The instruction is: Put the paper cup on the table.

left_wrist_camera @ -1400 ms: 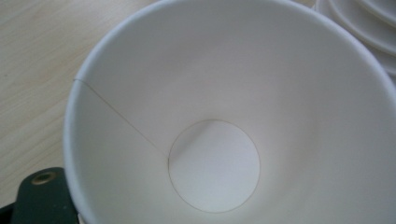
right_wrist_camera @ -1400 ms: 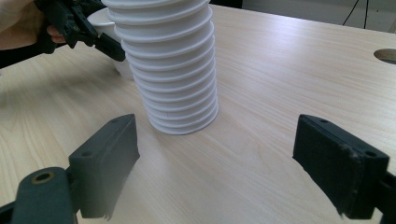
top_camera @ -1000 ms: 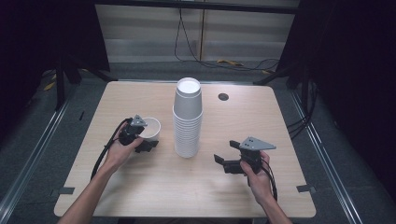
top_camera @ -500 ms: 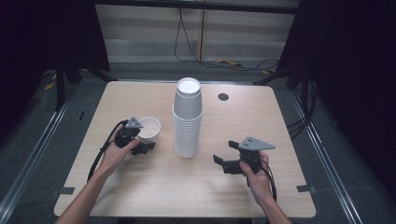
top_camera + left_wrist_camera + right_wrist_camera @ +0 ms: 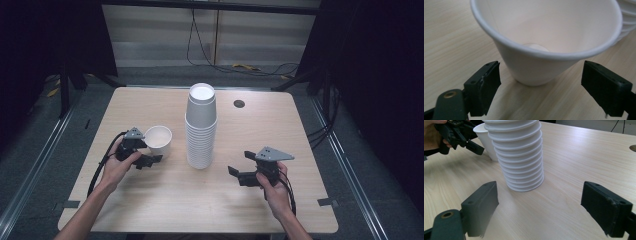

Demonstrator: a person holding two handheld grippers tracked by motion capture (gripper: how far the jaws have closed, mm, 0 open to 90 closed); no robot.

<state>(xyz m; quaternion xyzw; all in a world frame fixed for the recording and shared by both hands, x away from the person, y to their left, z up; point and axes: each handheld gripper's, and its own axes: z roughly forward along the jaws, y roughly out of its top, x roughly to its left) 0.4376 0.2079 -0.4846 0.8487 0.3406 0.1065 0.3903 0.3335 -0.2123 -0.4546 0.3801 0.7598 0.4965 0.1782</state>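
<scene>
the single paper cup (image 5: 158, 140) now stands upright just left of the stack of paper cups (image 5: 201, 127), a shade farther from it than a second ago, drawn off with the left gripper (image 5: 148, 159). that gripper's jaws stand apart on either side of the cup's base, clear of the wall, holding nothing. the right gripper (image 5: 239, 173), right of the stack, is wide open and empty. the cup looks set down, so a release or regrasp seems next.
</scene>
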